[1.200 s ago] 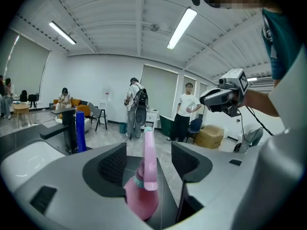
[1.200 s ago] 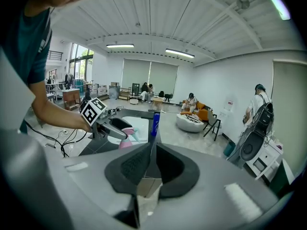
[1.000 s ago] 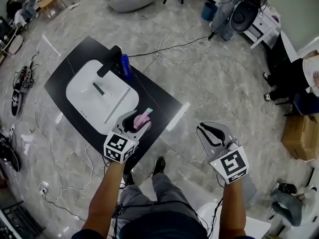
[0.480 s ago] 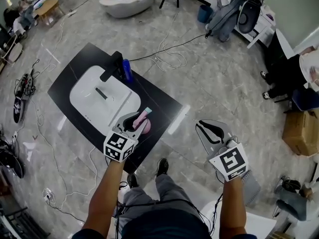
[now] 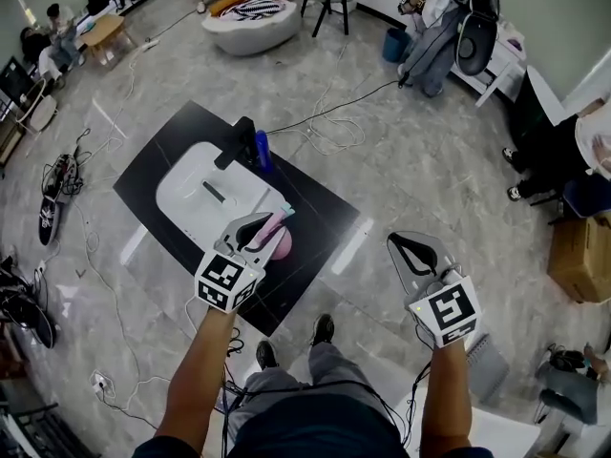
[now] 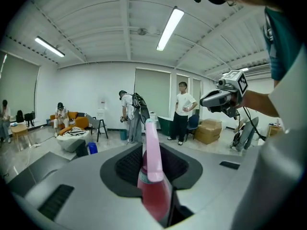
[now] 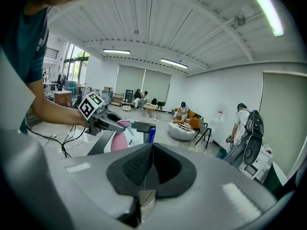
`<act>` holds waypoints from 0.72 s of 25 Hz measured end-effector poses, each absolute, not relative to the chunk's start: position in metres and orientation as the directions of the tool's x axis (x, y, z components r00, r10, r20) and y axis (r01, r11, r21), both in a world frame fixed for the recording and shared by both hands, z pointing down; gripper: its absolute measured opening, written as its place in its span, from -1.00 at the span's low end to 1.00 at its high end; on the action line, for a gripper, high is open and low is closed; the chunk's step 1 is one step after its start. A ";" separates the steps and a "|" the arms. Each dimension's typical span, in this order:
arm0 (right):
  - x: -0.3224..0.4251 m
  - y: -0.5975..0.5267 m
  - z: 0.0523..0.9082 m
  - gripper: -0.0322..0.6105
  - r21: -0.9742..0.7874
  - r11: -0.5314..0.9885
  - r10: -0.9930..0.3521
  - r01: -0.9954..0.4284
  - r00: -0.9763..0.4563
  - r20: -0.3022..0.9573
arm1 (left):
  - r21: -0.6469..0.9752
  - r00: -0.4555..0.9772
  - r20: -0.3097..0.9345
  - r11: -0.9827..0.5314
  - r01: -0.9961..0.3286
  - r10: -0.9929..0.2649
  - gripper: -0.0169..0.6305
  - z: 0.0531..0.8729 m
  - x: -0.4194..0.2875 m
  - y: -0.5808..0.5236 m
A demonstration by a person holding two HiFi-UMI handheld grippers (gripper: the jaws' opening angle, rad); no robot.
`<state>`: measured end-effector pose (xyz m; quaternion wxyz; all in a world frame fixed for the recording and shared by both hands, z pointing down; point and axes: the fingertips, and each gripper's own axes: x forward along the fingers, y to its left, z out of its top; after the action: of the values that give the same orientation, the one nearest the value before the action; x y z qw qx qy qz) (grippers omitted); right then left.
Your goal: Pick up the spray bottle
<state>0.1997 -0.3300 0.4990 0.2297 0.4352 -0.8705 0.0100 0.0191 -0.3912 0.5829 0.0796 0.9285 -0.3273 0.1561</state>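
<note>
Glossy pink plastic spray bottle [image 5: 276, 238] over polished stone floor [image 5: 410, 170].

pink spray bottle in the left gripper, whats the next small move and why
Probably settle the grip, then raise it straight: the left gripper is closing, with the pink spray bottle between its jaws, over the black countertop.

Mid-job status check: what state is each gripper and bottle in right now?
left gripper: jaws closing on the pink spray bottle between them.
pink spray bottle: gripped by the left gripper.
right gripper: shut, empty.
blue bottle: upright beside the black faucet, untouched.
</note>
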 end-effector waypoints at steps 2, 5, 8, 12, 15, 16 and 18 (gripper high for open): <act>0.196 -0.326 0.486 -0.86 0.190 0.615 -0.762 -0.766 -0.513 0.396 | 0.030 0.744 0.332 -0.781 -0.623 -0.580 -0.64 0.564 0.015 -0.386; 0.191 -0.320 0.469 -0.86 0.203 0.604 -0.775 -0.771 -0.509 0.375 | 0.002 0.754 0.317 -0.795 -0.607 -0.575 -0.64 0.536 0.008 -0.377; 0.185 -0.316 0.455 -0.86 0.218 0.594 -0.787 -0.774 -0.504 0.355 | -0.029 0.762 0.304 -0.805 -0.592 -0.571 -0.64 0.511 0.000 -0.370; 0.176 -0.307 0.436 -0.86 0.238 0.585 -0.798 -0.776 -0.497 0.341 | -0.050 0.773 0.297 -0.817 -0.574 -0.561 -0.64 0.484 -0.011 -0.356; 0.170 -0.303 0.420 -0.87 0.259 0.576 -0.808 -0.775 -0.491 0.326 | -0.066 0.779 0.287 -0.823 -0.564 -0.557 -0.64 0.464 -0.019 -0.350; 0.168 -0.302 0.416 -0.87 0.266 0.572 -0.812 -0.776 -0.489 0.320 | -0.072 0.782 0.284 -0.825 -0.560 -0.555 -0.64 0.458 -0.022 -0.348; 0.165 -0.299 0.407 -0.87 0.277 0.561 -0.821 -0.780 -0.482 0.305 | -0.084 0.787 0.277 -0.830 -0.551 -0.550 -0.64 0.446 -0.028 -0.343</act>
<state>0.1648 -0.2987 0.4067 0.2049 0.4657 -0.8594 -0.0502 -0.0275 -0.3433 0.4457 0.0006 0.9454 -0.2912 0.1465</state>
